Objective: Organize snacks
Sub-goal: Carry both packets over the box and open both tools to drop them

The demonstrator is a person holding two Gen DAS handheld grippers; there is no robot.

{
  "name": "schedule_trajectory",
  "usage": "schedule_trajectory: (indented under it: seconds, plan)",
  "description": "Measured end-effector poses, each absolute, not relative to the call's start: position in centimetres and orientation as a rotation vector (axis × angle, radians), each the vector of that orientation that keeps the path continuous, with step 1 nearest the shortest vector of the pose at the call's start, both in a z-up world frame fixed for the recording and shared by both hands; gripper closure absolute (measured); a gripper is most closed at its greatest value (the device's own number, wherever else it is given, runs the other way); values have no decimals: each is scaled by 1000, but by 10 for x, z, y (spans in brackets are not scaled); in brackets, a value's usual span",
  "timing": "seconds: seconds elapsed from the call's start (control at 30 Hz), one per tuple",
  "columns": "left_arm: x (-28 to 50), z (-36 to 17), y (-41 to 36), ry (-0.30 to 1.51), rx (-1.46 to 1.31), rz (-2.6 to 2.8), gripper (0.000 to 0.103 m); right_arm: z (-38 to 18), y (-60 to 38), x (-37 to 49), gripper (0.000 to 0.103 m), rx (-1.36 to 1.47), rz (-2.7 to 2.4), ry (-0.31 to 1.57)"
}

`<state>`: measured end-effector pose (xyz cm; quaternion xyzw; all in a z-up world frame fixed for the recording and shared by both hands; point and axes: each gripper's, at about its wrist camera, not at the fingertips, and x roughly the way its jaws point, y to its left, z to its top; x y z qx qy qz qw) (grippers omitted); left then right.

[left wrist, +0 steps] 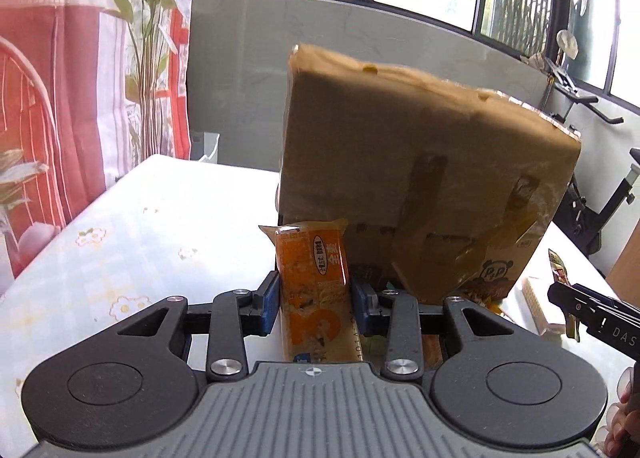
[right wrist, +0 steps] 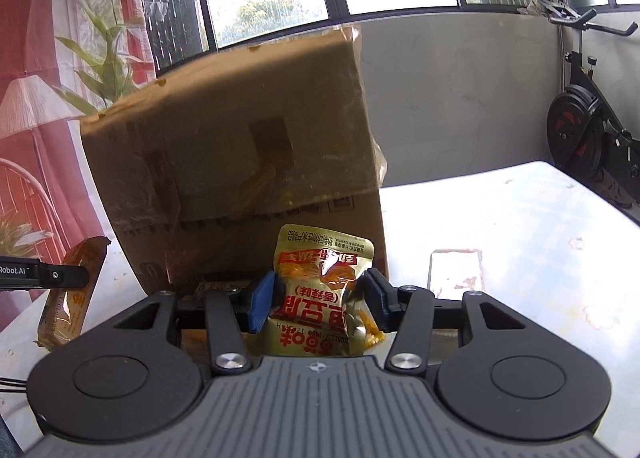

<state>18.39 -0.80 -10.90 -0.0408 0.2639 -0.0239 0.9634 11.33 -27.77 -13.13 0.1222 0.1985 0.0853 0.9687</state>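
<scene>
My left gripper point(left wrist: 314, 300) is shut on an orange snack packet point(left wrist: 312, 282), held upright in front of a brown cardboard box point(left wrist: 420, 161) with a raised flap. My right gripper point(right wrist: 320, 300) is shut on a gold and red snack pouch point(right wrist: 324, 290), close to the same box point(right wrist: 240, 161). In the right wrist view the left gripper's finger and the orange packet point(right wrist: 70, 294) show at the far left. In the left wrist view the right gripper's finger point(left wrist: 592, 314) shows at the far right, with an edge of the pouch point(left wrist: 560, 270).
The table has a pale floral cloth point(left wrist: 132, 234). A whitish block point(left wrist: 538, 304) lies on it right of the box. A flat pale rectangle point(right wrist: 454, 272) lies on the table to the right. An exercise bike point(right wrist: 588, 125) stands beyond the table. Red curtains point(left wrist: 48, 117) hang at the left.
</scene>
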Motion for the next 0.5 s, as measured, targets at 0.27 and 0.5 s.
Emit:
schedule_trajectory:
  seconds: [0.27,0.5]
  plan:
    - [182,-41,-11,350,-54,-90,64,-64,-292,120,52,269,211,226]
    - [222,18,-37,244,-18,-155,64,-3,-287,171,52,194,292,134]
